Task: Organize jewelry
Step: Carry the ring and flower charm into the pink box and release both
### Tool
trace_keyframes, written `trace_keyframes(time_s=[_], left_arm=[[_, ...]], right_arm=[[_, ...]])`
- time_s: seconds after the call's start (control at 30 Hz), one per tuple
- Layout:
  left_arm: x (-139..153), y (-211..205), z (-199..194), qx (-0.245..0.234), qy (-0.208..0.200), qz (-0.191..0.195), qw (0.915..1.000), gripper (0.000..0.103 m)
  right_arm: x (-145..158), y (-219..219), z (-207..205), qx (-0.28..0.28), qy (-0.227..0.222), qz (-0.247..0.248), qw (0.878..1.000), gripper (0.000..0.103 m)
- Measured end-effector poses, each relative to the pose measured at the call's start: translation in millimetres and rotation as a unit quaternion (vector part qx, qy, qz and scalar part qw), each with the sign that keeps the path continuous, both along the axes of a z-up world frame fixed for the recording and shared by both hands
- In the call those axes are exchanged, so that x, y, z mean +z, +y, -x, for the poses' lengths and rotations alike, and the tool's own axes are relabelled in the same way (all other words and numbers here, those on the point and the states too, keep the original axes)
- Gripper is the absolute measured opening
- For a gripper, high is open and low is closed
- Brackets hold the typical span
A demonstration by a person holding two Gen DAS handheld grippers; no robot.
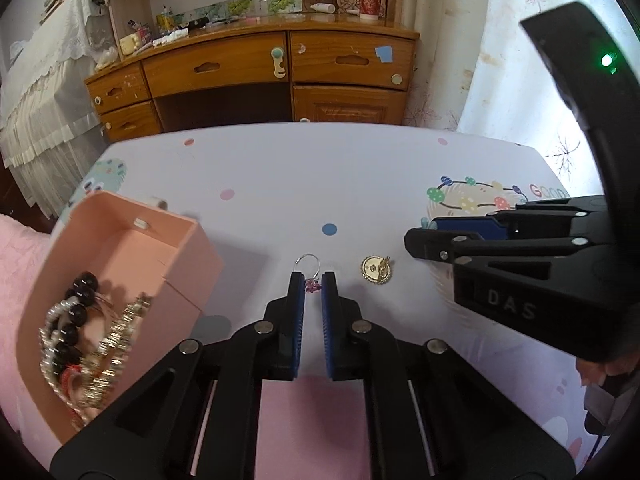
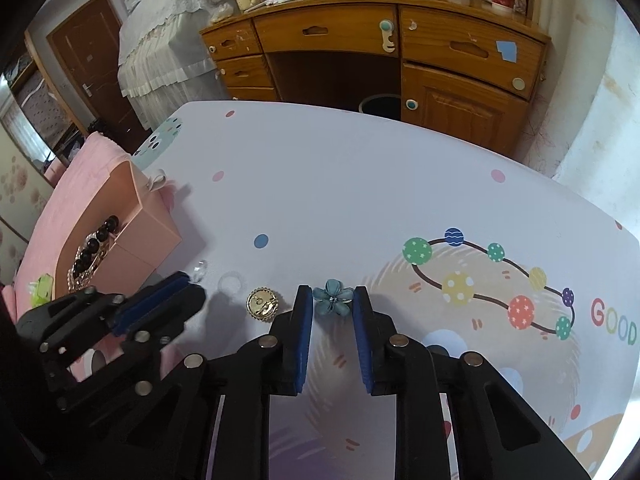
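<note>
A silver ring with a purple stone (image 1: 313,285) lies on the white patterned table (image 1: 320,180). My left gripper (image 1: 313,280) is shut on it, pads against the stone. A blue flower ornament (image 2: 333,298) sits between the pads of my right gripper (image 2: 333,292), which touch its petals on both sides. A round gold brooch (image 1: 376,269) (image 2: 262,304) lies on the table between the two grippers. At the left, the open pink box (image 1: 176,264) (image 2: 148,240) holds a black bead bracelet (image 1: 78,308) and several gold and pearl pieces.
A wooden desk (image 1: 248,68) with drawers stands beyond the table's far edge, with a dark bin (image 2: 380,106) under it. Pink cloth (image 2: 80,184) lies left of the box. The right gripper's body (image 1: 520,272) is close beside the brooch.
</note>
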State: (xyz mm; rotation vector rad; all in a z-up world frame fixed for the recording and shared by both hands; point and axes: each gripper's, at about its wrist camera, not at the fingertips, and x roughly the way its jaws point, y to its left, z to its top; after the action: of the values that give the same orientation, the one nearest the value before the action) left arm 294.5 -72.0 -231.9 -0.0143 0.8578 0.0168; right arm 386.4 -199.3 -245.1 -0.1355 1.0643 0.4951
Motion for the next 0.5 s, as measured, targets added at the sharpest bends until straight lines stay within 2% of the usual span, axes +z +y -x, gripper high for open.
trace_keyframes(time_s=[0.33,0.5], left_arm=[[66.7,23.8,30.4,-0.01,-0.043,0.038,0.9983,0.006],[95.6,46.5,53.2,-0.012,-0.058,0.046,0.9972,0.006]], right_arm=[[40.8,-7.0,13.3,-0.056,0.011,-0.024,0.998,0.02],[65.6,1.3,28.0,-0.104,0.039,-0.058,0.992,0.02]])
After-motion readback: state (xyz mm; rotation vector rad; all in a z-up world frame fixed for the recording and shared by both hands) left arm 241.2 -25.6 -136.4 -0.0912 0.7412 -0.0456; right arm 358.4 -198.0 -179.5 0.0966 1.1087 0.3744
